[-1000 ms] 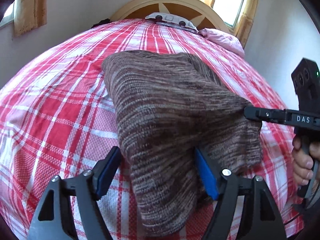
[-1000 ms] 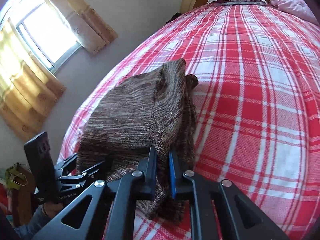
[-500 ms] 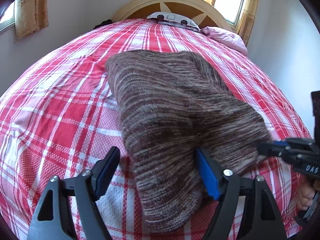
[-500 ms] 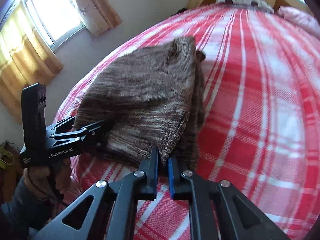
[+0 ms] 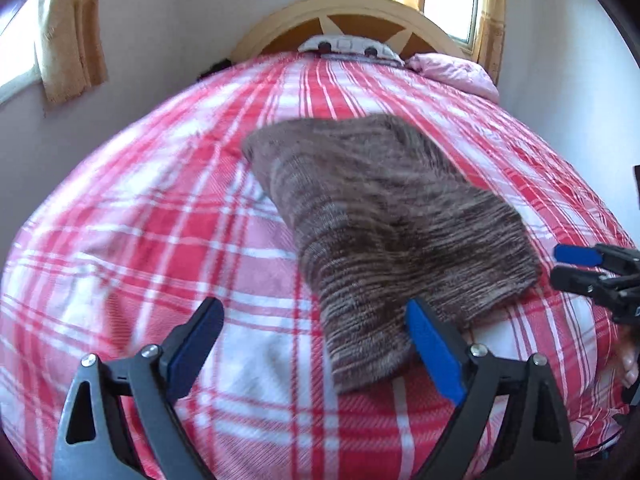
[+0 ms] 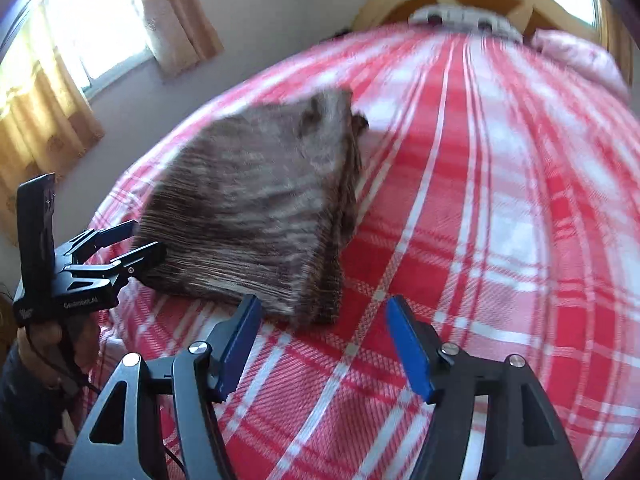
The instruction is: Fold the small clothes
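Observation:
A folded brown knit garment (image 5: 384, 220) lies flat on the red and white plaid bedspread (image 5: 160, 240); it also shows in the right wrist view (image 6: 256, 208). My left gripper (image 5: 312, 344) is open and empty, just in front of the garment's near edge. In the right wrist view the left gripper (image 6: 138, 242) sits at the garment's left corner. My right gripper (image 6: 320, 344) is open and empty, just in front of the garment's near right corner. In the left wrist view the right gripper (image 5: 560, 268) is off the garment's right edge.
A wooden headboard (image 5: 352, 16) and a pink pillow (image 5: 456, 72) stand at the far end of the bed. Curtained windows (image 6: 80, 40) line the wall on the left. The bed's edge lies near the person's hand (image 6: 60, 344).
My right gripper has opened and let go of the garment. Both grippers have drawn back from it, and the garment now lies flat on the bed.

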Motion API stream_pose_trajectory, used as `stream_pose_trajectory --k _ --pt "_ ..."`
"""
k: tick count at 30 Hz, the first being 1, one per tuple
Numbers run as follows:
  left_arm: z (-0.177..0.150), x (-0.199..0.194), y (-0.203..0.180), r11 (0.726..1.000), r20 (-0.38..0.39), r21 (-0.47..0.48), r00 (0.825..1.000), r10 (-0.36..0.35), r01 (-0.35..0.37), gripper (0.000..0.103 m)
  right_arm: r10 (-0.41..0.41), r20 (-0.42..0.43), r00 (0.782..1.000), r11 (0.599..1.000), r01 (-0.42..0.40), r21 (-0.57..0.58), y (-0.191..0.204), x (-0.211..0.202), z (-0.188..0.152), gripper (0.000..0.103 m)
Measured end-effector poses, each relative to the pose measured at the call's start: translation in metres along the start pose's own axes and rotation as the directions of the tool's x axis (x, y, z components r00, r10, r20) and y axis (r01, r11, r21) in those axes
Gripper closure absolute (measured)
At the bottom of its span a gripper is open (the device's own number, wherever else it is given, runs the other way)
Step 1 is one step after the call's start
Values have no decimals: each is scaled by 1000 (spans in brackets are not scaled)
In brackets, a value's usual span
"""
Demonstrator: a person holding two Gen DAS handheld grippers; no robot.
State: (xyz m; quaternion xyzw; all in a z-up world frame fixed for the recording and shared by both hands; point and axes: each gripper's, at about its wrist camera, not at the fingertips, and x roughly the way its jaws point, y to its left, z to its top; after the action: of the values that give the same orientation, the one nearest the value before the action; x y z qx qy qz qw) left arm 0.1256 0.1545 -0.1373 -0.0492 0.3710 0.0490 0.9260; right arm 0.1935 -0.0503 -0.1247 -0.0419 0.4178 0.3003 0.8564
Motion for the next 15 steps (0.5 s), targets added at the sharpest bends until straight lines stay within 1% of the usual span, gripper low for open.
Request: stream_pose_trajectory --k 3,5,7,8,13,15 --pt "3 -26 2 1000 58 -3 998 4 -4 8 -51 87 995 999 52 -9 11 -25 2 37" --pt "4 -38 2 1000 88 0 996 2 -2 8 -71 156 985 997 73 -11 18 -42 3 37" --pt "9 -52 2 1000 128 8 992 -3 2 8 -91 233 968 995 97 -15 28 -63 3 37" --pt "12 -57 1 1000 142 9 990 -3 2 7 -93 251 964 995 101 -20 30 -71 3 37" --pt "21 -79 -5 1000 211 3 977 -10 9 3 -112 363 925 989 139 -48 51 -108 1 37" --pt "24 -84 -9 1000 224 7 974 -15 14 3 -113 375 920 988 145 -58 56 -115 0 37"
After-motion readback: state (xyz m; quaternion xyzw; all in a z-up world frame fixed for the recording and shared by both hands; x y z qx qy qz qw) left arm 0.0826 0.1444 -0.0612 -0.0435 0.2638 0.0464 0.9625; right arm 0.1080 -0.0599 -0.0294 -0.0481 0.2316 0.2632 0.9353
